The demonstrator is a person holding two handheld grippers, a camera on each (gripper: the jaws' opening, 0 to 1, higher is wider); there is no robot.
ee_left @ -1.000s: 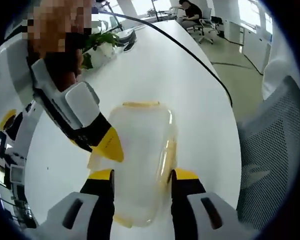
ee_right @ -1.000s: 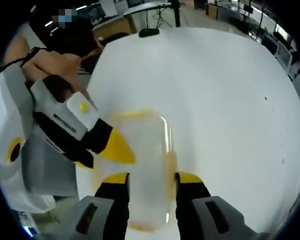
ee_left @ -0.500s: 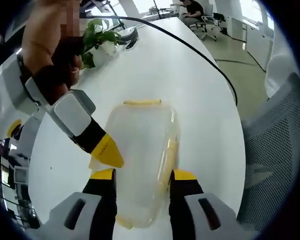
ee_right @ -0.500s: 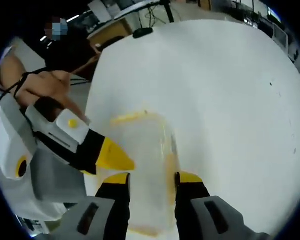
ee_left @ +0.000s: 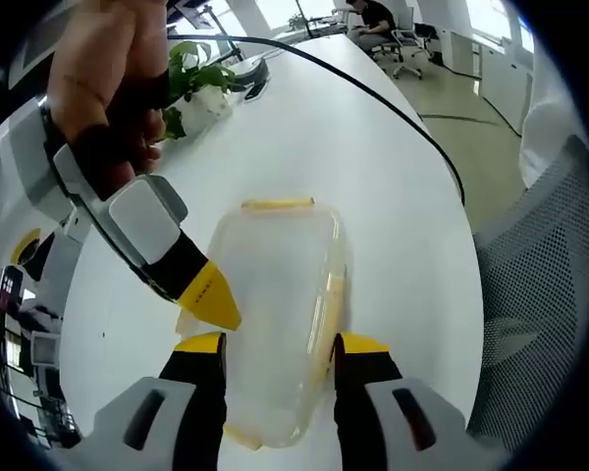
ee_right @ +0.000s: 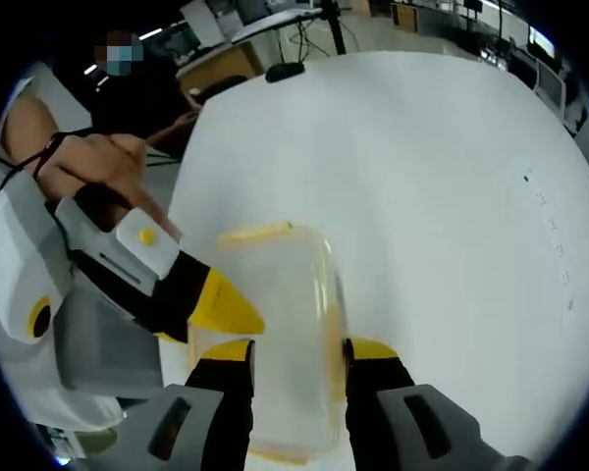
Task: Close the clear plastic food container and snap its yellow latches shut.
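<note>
Your left gripper [ee_left: 278,345] sits w/ jaws apart, straddling the clear food container [ee_left: 275,324] on the white table [ee_left: 373,186], no squeeze visible. Right gripper [ee_right: 297,348] likewise open astride the container [ee_right: 275,334]. Lid is on; a yellow latch [ee_left: 277,204] shows at the far end. Potted plant [ee_left: 198,86] behind.

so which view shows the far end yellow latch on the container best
The left gripper view: the far yellow latch is sharp against the white table, at the clear container end. The right gripper view shows the same latch, but blurrier and paler.
</note>
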